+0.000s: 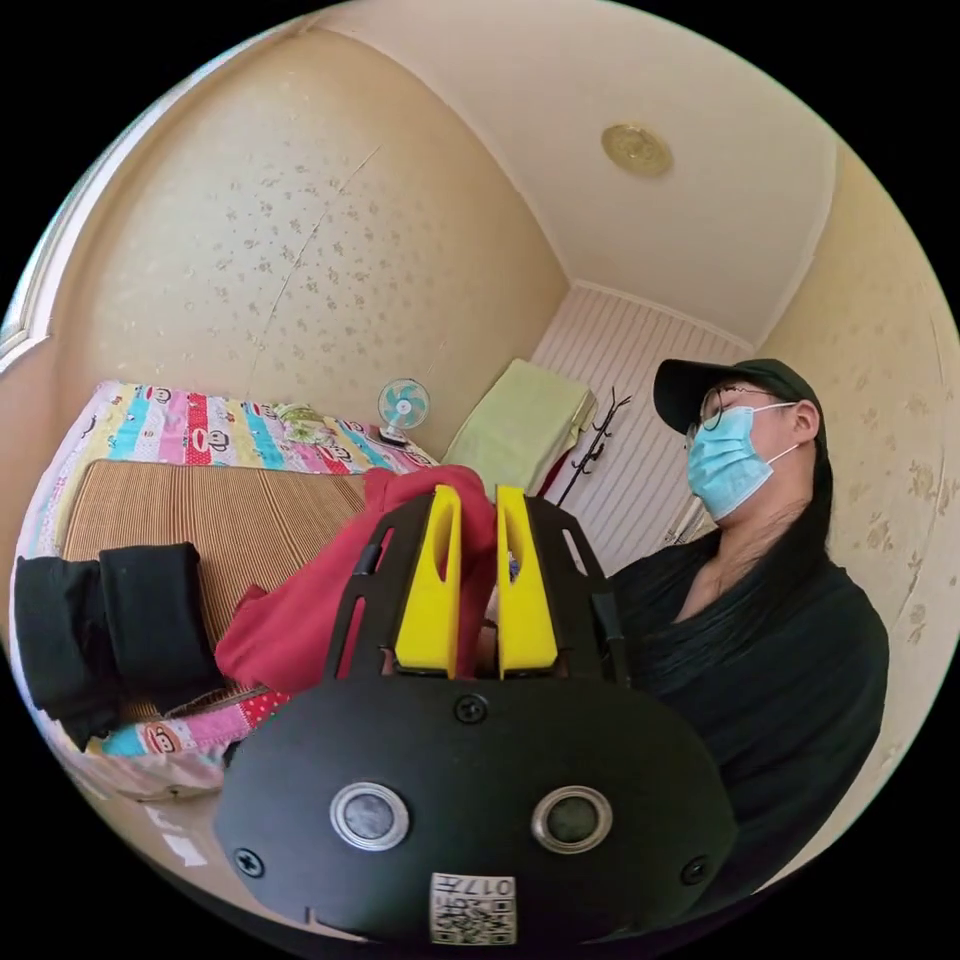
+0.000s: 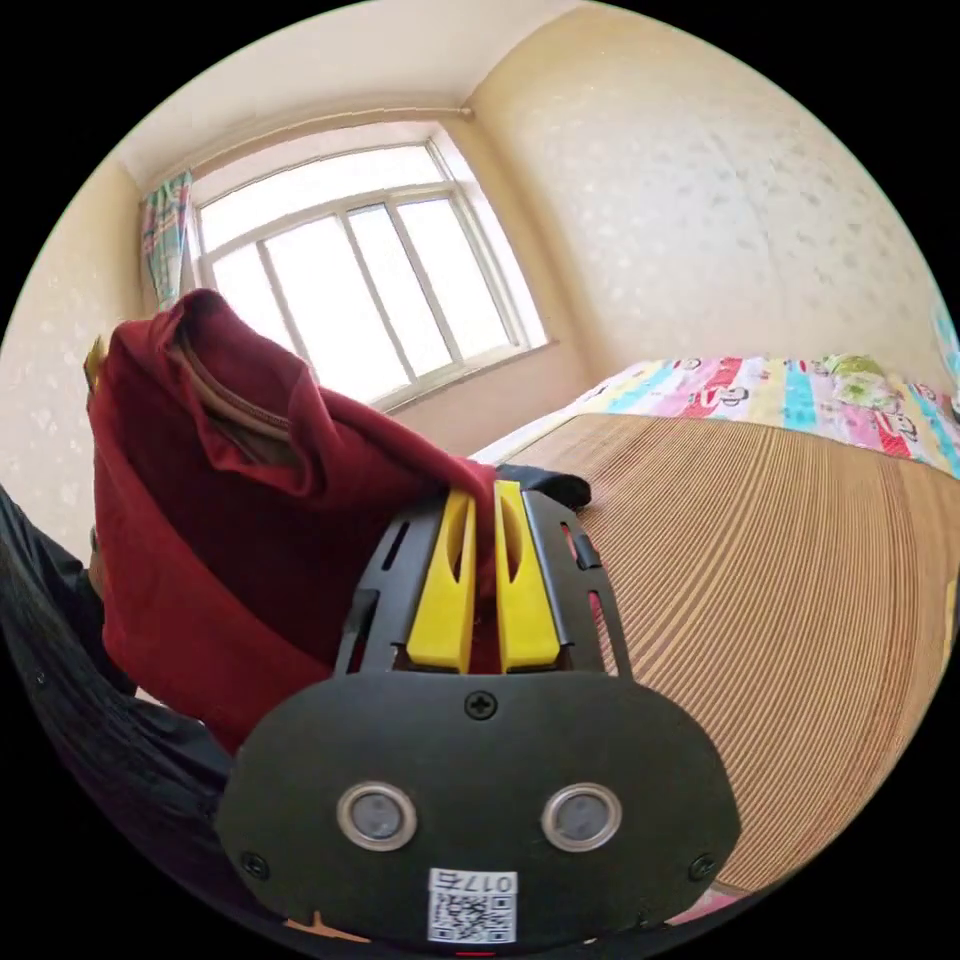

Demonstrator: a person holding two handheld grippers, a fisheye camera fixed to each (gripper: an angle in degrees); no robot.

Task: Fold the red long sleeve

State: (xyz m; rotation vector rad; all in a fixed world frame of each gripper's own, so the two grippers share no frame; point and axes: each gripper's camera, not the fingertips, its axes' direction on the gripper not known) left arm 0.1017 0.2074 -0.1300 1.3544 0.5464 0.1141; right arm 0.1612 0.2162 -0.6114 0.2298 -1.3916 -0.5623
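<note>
The red long sleeve is lifted off the bed and hangs between both grippers. In the left gripper view, my left gripper has its yellow jaws closed on a red fold that bunches over the fingertips and drapes down to the left. In the right gripper view, my right gripper is shut on another edge of the red long sleeve, which hangs to the left with its collar open at the top. A yellow tip of the other gripper peeks out behind the cloth.
A bed with a brown striped mat and a colourful cartoon sheet lies below. Folded black clothes sit on the mat's near edge. A person in black stands close by. A small fan and a window are behind.
</note>
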